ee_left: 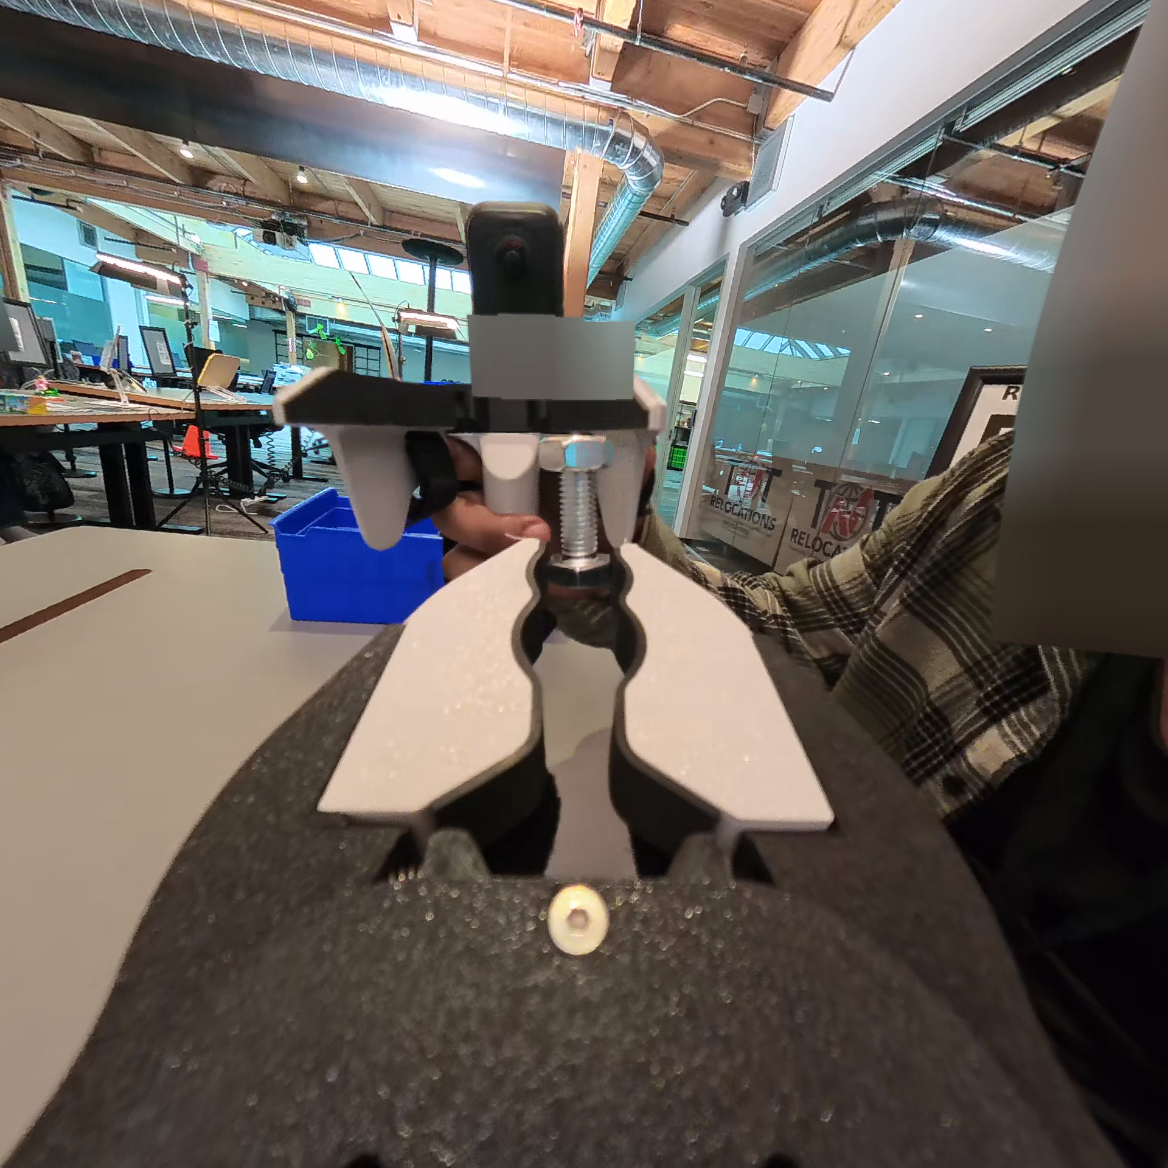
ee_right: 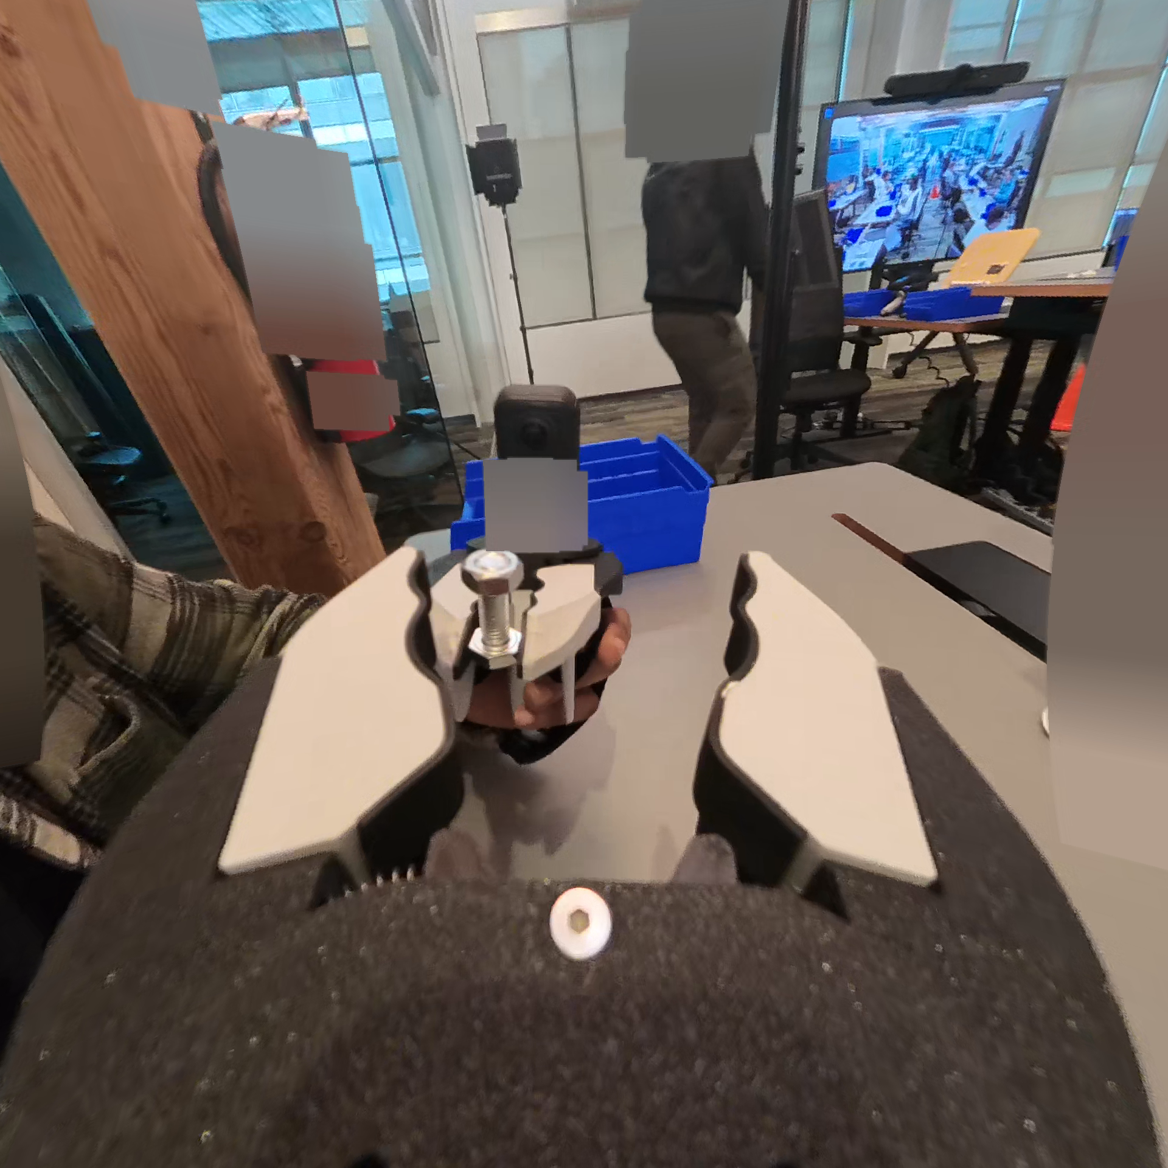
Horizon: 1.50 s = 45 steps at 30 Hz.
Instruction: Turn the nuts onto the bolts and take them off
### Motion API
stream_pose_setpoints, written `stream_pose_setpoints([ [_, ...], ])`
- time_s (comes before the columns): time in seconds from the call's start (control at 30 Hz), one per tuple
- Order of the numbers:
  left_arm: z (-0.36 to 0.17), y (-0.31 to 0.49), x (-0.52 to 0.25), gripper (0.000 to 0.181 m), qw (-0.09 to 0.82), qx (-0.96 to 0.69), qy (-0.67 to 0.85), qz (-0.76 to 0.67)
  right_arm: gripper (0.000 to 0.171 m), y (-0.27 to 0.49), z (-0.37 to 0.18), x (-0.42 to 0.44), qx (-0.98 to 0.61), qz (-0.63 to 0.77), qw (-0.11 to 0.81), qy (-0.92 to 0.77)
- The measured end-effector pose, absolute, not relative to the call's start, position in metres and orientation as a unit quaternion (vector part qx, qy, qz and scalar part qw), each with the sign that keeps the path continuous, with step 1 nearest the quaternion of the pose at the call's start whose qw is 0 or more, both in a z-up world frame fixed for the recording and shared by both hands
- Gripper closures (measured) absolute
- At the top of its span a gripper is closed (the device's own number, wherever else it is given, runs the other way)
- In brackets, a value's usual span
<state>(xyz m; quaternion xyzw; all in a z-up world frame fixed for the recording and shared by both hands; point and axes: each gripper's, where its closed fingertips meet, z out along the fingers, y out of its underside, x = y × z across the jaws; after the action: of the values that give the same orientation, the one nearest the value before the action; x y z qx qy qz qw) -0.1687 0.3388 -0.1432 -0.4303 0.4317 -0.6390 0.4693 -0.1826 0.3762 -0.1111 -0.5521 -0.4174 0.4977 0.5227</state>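
Observation:
A silver bolt (ee_left: 577, 505) stands upright, head up, with a hex nut (ee_left: 575, 572) at its lower end. My left gripper (ee_left: 581, 562) is shut on the nut and holds the bolt above the table. The right wrist view shows the bolt (ee_right: 492, 607), the nut (ee_right: 496, 648) and the left gripper (ee_right: 499, 660) clasping it. My right gripper (ee_right: 584, 569) is open wide and empty. Its left finger (ee_right: 379, 663) is just beside the bolt head (ee_right: 490, 564); I cannot tell whether they touch. One of its fingers (ee_left: 373, 493) shows in the left wrist view.
A blue bin (ee_left: 341, 569) (ee_right: 644, 512) stands on the grey table (ee_left: 126, 695) (ee_right: 790, 556) behind the grippers. A flat black item (ee_right: 986, 581) lies at the right. A wooden pillar (ee_right: 158, 316) rises at the left. A person (ee_right: 701, 303) walks in the background. The grippers' ends are close to 5 cm from one another.

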Motion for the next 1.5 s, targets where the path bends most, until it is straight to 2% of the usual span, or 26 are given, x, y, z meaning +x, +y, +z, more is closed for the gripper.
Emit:
stream_pose_setpoints([
  [0.53,-0.14,0.338,-0.171,0.163,0.473,-0.425,0.433,-0.639,0.087,0.388,-0.116,-0.177,-0.574,0.476,0.524,-0.412],
  [0.7,-0.139,0.339,-0.173,0.163,0.475,-0.426,0.429,-0.64,0.083,0.382,-0.112,-0.176,-0.578,0.48,0.523,-0.403],
  [1.03,-0.144,0.346,-0.17,0.163,0.5,-0.449,0.429,-0.604,0.129,0.367,-0.121,-0.192,-0.641,0.407,0.541,-0.363],
  [1.13,-0.144,0.346,-0.171,0.163,0.497,-0.446,0.43,-0.607,0.151,0.357,-0.118,-0.198,-0.625,0.432,0.524,-0.385],
  [1.3,-0.142,0.342,-0.172,0.163,0.487,-0.437,0.435,-0.619,0.154,0.35,-0.116,-0.199,-0.59,0.464,0.499,-0.433],
  [1.5,-0.14,0.327,-0.169,0.163,0.454,-0.41,0.455,-0.647,0.154,0.332,-0.115,-0.196,-0.472,0.515,0.452,-0.554],
])
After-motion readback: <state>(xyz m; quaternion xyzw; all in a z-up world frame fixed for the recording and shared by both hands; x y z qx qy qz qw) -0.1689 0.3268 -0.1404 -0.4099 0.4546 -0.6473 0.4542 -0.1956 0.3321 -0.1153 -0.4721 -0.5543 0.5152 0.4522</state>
